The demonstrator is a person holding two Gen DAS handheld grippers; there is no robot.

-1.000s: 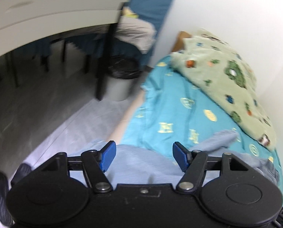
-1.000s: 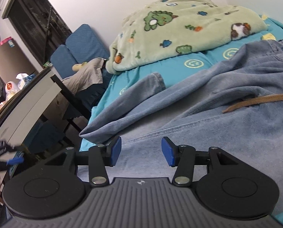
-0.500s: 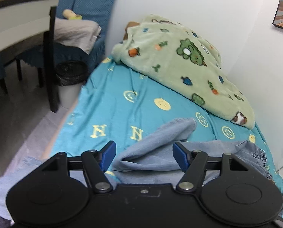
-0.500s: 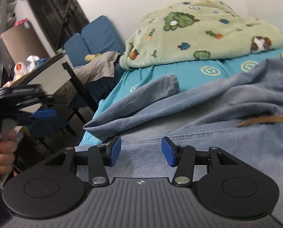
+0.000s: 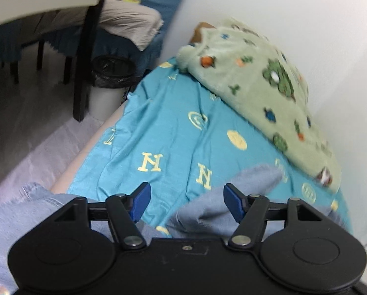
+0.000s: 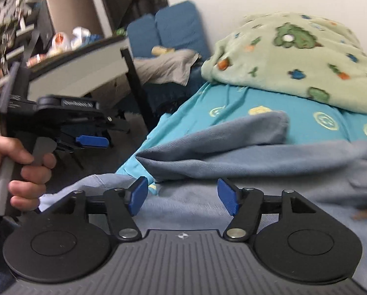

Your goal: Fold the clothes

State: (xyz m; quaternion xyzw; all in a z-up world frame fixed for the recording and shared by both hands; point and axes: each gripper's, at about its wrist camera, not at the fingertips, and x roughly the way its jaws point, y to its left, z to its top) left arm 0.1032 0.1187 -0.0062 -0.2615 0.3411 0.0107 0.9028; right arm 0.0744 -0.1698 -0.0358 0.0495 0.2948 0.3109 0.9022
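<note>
both grippers, left [image 5: 187, 202] & right [image 6: 183, 198], fingers wide apart, holding nothing; pinch jeans [image 6: 257, 162] hem near bed [image 5: 173, 132] edge, lift evenly.

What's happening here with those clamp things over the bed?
A person is holding a hand-held gripper in each hand to fold clothes. Blue denim jeans lie crumpled on the turquoise bedsheet, beside a green dinosaur blanket. The left hand-held gripper and right hand-held gripper are both open, gripping nothing.
</note>
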